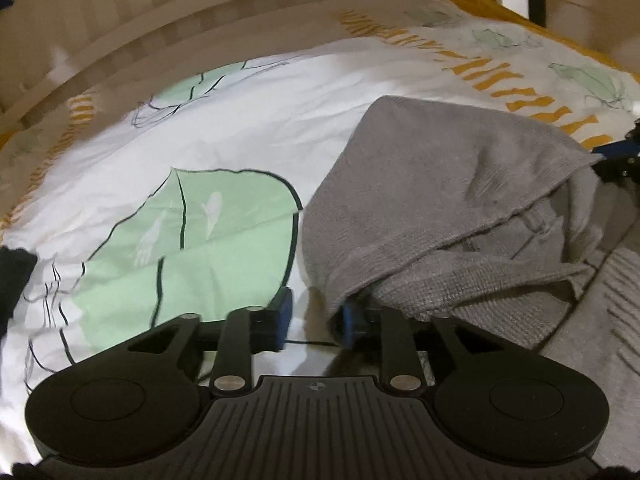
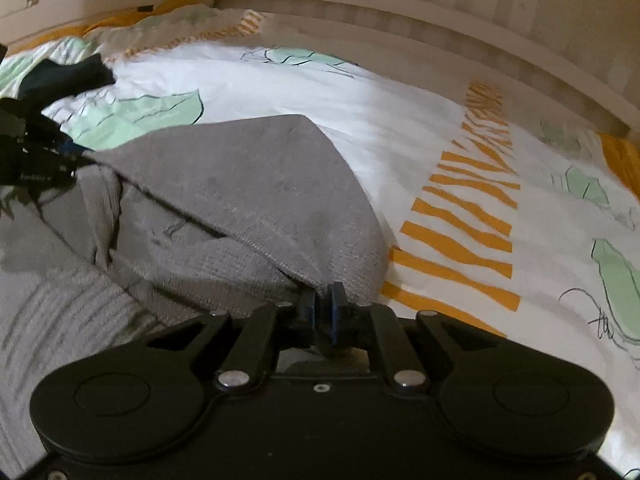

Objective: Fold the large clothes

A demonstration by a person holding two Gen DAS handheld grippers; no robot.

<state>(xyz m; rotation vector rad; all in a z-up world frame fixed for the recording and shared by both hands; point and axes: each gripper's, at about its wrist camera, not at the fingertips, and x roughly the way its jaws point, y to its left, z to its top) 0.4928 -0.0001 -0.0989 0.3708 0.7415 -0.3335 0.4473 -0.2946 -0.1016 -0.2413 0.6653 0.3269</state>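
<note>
So the grey sweater is lying on the bed, on top of the white duvet with the green leaves and orange stripes, and one part of it is being folded over the rest. The right claw is pinching the folded edge, its blue pads nearly together with knit bunched between them, so it's clenched on the sweater. The left claw is sitting with a clear gap between its pads; the sweater's corner is draping over the right-hand pad, but nothing seems to be squeezed, so I'm calling it released. Looks to me like the flap is being laid down mid-fold. Next move, I'm guessing, is letting go on the right, smoothing things, then grabbing a fresh edge. A dark garment is lying further off.
</note>
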